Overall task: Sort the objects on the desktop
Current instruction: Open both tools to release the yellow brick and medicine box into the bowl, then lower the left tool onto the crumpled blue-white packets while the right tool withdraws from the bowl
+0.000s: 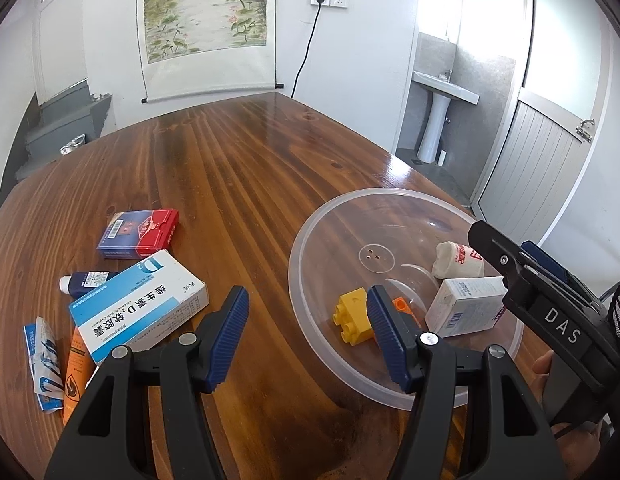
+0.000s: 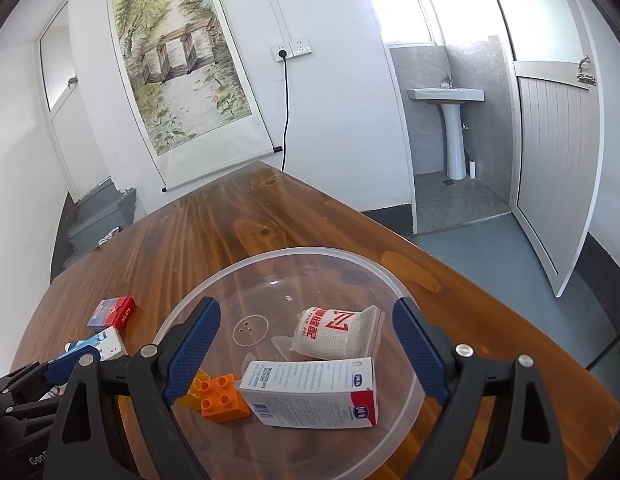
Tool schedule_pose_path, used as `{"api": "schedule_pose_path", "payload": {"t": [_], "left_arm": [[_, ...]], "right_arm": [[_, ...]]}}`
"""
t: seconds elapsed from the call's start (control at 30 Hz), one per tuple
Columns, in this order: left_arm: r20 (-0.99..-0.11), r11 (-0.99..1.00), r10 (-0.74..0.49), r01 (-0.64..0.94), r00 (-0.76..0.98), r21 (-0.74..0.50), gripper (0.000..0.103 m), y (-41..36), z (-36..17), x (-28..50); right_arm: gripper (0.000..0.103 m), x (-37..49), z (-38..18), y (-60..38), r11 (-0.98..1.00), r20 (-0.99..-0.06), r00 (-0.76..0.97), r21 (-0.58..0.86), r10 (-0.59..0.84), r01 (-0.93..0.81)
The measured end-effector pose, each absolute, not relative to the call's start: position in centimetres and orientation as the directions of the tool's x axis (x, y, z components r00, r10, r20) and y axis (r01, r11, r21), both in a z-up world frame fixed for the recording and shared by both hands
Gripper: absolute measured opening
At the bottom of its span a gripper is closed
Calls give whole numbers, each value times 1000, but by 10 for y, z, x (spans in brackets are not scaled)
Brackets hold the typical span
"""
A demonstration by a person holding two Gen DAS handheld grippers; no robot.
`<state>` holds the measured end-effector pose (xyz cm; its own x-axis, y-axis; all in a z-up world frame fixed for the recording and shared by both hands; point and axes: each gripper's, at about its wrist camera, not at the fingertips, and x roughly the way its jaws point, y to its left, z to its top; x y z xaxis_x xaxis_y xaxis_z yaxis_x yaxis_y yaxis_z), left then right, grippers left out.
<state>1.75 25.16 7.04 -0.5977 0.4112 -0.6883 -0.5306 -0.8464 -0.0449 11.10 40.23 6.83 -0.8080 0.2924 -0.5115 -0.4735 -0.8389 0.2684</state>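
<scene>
- My left gripper (image 1: 307, 334) is spread wide with nothing between its blue ribbed pads, hanging above the wooden table (image 1: 237, 168) at the near-left rim of the clear round plastic bowl (image 1: 310, 240).
- My right gripper (image 2: 305, 354) is likewise released and empty, poised over that bowl (image 2: 390, 280) with its pads either side of the contents.
- Inside the bowl I see a yellow toy brick (image 1: 352, 316) touching an orange toy brick (image 2: 221, 398), a white-and-red carton (image 2: 314, 394) lying on its side just beside them, and a white bandage roll with red print (image 2: 334, 334) behind the carton.
- On the table left of the bowl lie a red-and-blue card box (image 1: 139, 234), a blue-and-white medicine box (image 1: 139, 306), a dark blue tube with a white cap (image 1: 87, 282) partly under that box, an orange tube (image 1: 73, 376) and a crumpled blue-and-white sachet (image 1: 43, 364).
- The sachet and orange tube lie side by side at the table's near-left edge.
</scene>
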Motion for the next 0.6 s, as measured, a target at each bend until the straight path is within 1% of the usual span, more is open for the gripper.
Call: {"api": "schedule_pose_path", "payload": {"t": [0.27, 0.47, 0.6], "left_arm": [[-689, -879, 379, -474, -617, -59, 65, 221, 71, 13], [-688, -908, 341, -413, -640, -66, 65, 190, 70, 10], [-690, -927, 308, -369, -655, -64, 65, 169, 70, 4]], "right_arm": [[91, 108, 68, 390, -872, -496, -827, 245, 264, -425], [91, 103, 65, 382, -890, -505, -834, 243, 224, -386], [91, 102, 64, 377, -898, -503, -834, 225, 227, -379]]}}
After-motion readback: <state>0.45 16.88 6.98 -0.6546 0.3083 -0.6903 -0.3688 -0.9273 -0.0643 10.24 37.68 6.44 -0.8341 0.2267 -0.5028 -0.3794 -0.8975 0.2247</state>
